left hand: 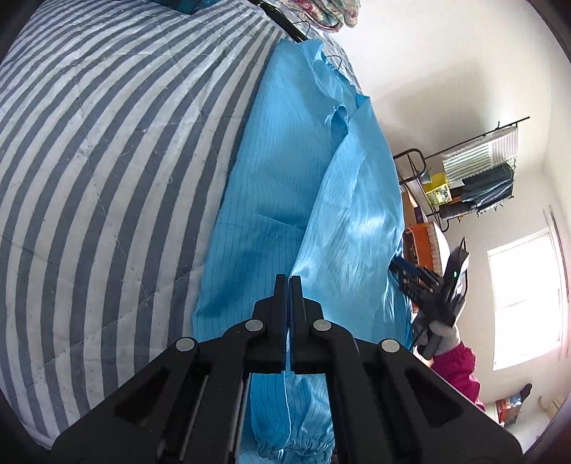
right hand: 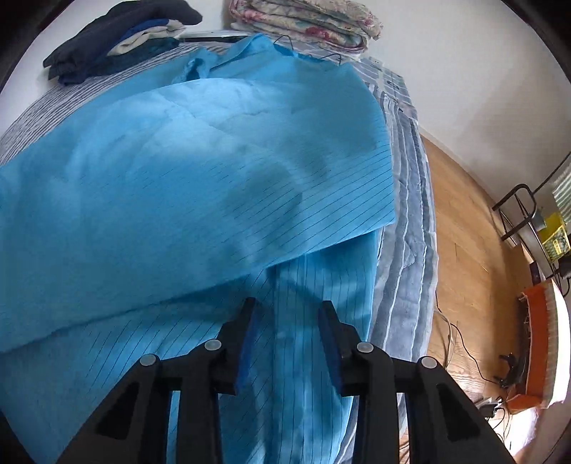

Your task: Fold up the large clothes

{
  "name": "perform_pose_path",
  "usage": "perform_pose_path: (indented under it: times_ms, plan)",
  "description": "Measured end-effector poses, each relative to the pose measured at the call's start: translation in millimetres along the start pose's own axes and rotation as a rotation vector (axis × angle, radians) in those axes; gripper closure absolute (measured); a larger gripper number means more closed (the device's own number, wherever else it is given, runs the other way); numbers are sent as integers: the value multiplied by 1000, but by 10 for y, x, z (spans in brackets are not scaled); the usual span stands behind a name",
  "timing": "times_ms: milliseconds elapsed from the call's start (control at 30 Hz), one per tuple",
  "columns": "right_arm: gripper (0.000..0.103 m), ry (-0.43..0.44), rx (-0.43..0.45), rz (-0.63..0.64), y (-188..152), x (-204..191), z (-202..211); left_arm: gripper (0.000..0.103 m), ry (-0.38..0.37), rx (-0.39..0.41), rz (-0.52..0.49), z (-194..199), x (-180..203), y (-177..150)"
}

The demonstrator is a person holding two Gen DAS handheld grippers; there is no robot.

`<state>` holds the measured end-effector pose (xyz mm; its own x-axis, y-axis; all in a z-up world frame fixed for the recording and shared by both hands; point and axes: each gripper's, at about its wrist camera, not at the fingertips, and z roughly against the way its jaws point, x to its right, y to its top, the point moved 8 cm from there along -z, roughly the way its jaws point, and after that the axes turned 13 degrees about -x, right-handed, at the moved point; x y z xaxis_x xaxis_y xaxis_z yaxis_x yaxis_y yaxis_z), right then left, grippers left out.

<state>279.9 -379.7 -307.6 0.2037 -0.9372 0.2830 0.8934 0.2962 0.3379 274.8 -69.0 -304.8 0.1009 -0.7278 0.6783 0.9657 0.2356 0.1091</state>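
Garment (right hand: 185, 171) is spread on the bed (left hand: 89, 160) along its edge; folded blankets (right hand: 303, 25) and clothes pile (right hand: 121, 39) are stacked behind it.

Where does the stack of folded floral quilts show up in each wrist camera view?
Left wrist: stack of floral quilts at the top edge, right of centre, above the blue garment.
Right wrist: stack at top centre, behind the garment.
Shared landmark: the black metal rack, at right in both.
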Motion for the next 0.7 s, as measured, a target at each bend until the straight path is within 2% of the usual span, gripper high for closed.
perform_pose_path:
  times_ms: [33, 67, 167, 267, 333, 400, 467, 500, 533, 567, 700]
  plan:
    - [91, 8, 3, -33, 41, 53, -2, 103, -3, -5, -3, -5, 19, -24]
    - [102, 14, 1, -84, 67, 146, -11, 103, -8, -10, -4, -13, 33, -32]
    - [103, 66, 35, -236, 43, 456, 37, 103, -23, -19, -12, -38, 91, -62]
    - [103, 188, 79, -489, -139, 960, 43, 103, -29, -41, -25, -120, 161, -92]
    - [103, 237, 74, -630, -296, 1263, -41, 103, -29, -67, -38, -228, 225, -152]
    - [103, 267, 43, -629, -333, 1278, -108, 103, -23, -90, -52, -323, 274, -213]
    - [99, 187, 15, -573, -298, 1214, -93, 103, -18, -100, -56, -378, 295, -206]
    - [92, 163, 12, -560, -279, 1194, -64, 103, -19, -103, -54, -393, 300, -207]
    - [83, 156, 20, -553, -239, 1191, -25, 103, -21, -103, -52, -396, 309, -201]
    - [80, 155, 44, -541, -200, 1157, 49, 103, -20, -100, -53, -395, 315, -189]
    - [79, 171, 110, -418, -19, 908, 330, 103, -24, -87, -53, -366, 306, -123]
